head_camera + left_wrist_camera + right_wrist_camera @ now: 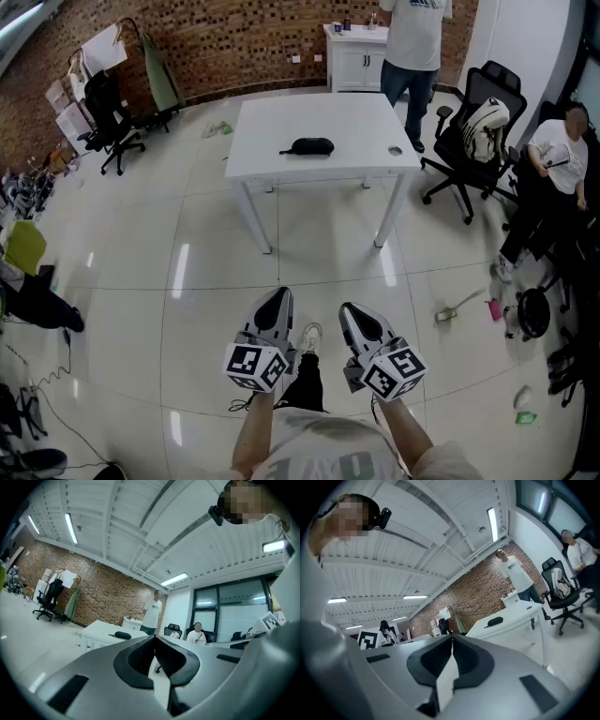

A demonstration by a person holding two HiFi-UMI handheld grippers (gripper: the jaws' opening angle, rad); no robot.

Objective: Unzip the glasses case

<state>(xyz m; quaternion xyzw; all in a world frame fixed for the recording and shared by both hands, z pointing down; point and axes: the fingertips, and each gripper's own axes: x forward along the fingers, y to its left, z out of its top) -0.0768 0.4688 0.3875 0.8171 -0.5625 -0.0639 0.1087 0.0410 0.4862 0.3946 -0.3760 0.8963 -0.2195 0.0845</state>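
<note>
White tabletop [356, 127], standing across the glossy floor, is bearing the black glasses case [311, 146] near its centre, well apart from both tools. Left gripper [279, 298] and right gripper [352, 311] are hanging by the person's legs, each with jaws pressed together on nothing. Probable risk: the light case is likely sliding when its small zip pull is tugged, unless one gripper is pinning it.
</note>
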